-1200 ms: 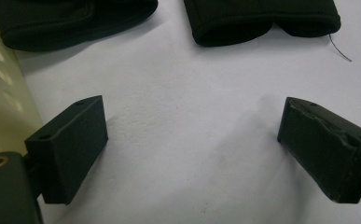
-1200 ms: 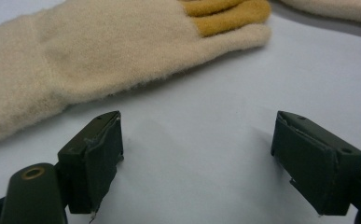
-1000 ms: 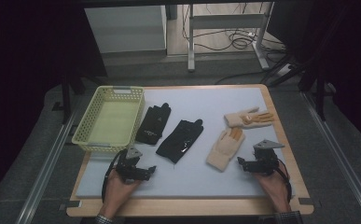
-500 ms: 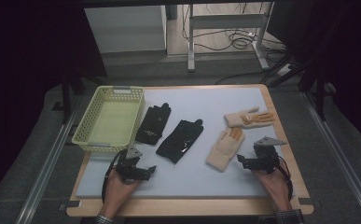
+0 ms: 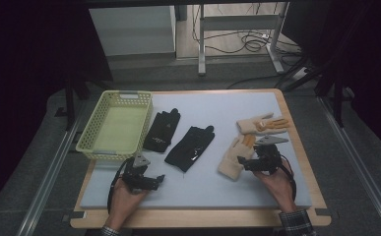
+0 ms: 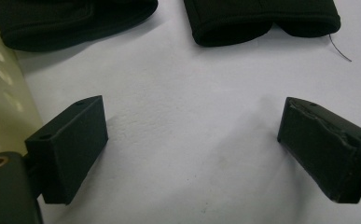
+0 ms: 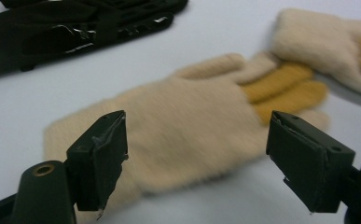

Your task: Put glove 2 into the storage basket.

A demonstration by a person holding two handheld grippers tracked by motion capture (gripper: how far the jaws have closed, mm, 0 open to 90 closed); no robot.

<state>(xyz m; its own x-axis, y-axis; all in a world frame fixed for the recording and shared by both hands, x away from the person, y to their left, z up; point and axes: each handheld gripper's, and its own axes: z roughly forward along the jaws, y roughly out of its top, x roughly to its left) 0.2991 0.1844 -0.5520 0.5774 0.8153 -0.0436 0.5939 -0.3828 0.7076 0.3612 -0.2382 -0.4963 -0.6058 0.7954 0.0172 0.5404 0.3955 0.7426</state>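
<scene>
Dark floor and trailing cables surrounded the table [image 5: 296,147], whose pale blue-grey mat took up most of the high view. Next in size, a yellow-green mesh basket [image 5: 95,141] stood empty at about ten o'clock on the mat. Two black gloves lay beside it toward the centre: the left black glove [image 5: 162,130] just beside the basket's wall, the right black glove [image 5: 190,147] near the middle. At roughly two o'clock lay a cream pair with mustard fingers, the far cream glove [image 5: 262,124] behind and the near cream glove [image 5: 235,156] in front, their finger ends close or touching.

The right gripper [image 5: 247,165], at about four o'clock, pointed at the near cream glove [image 7: 178,135] with its jaws spread wide, gripping nothing; in the right gripper view the glove's palm sat between and just beyond them. The left gripper [image 5: 154,180] rested low at seven o'clock, jaws likewise wide apart and empty over bare mat, the black gloves' cuffs just ahead of it.

The step in hand looked like the pick of the near cream glove. To do it well, the right gripper should probably come down over the palm or cuff, press lightly into the mat, and close on a good fold of knit rather than a single finger, keeping clear of the far glove so it was not dragged along.
</scene>
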